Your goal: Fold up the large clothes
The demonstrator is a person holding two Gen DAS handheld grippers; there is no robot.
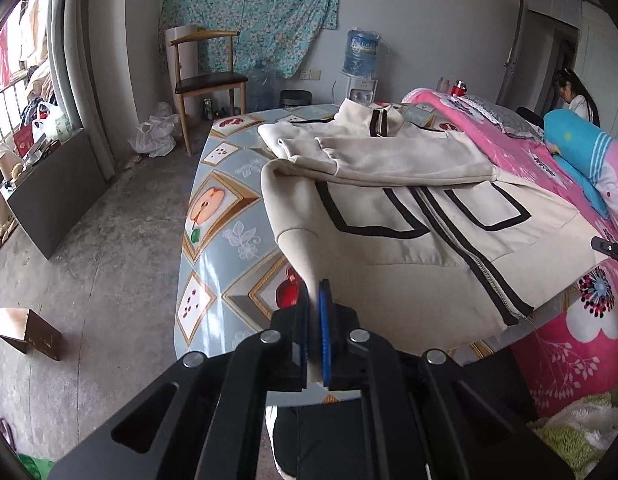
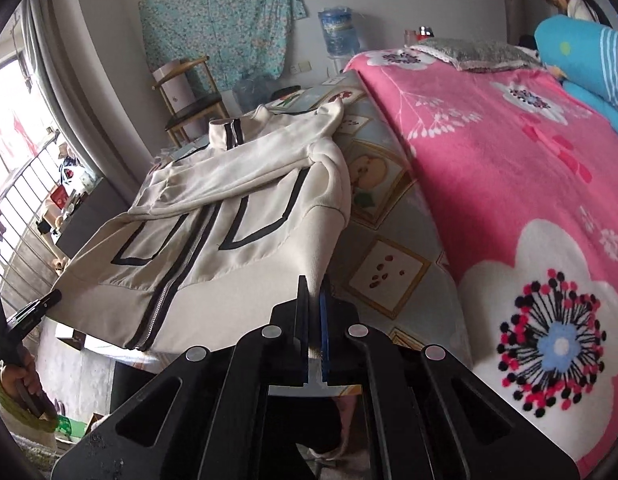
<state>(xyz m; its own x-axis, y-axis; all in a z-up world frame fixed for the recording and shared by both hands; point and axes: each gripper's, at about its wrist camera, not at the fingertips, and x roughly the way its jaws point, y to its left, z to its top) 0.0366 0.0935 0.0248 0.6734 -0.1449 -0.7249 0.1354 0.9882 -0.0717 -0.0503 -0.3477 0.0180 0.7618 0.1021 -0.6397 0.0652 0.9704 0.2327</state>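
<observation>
A cream zip jacket with black trim lies front up on a table with a fruit-pattern cloth. Its sleeves are folded across the chest. My left gripper is shut on the jacket's left hem corner, lifted off the table. My right gripper is shut on the right hem corner of the jacket, also lifted. The right gripper's tip shows at the right edge of the left wrist view. The left gripper shows at the left edge of the right wrist view.
A bed with a pink flowered blanket adjoins the table on the right, with a person sitting at its far end. A wooden chair and a water dispenser stand by the far wall. A cardboard box lies on the concrete floor at left.
</observation>
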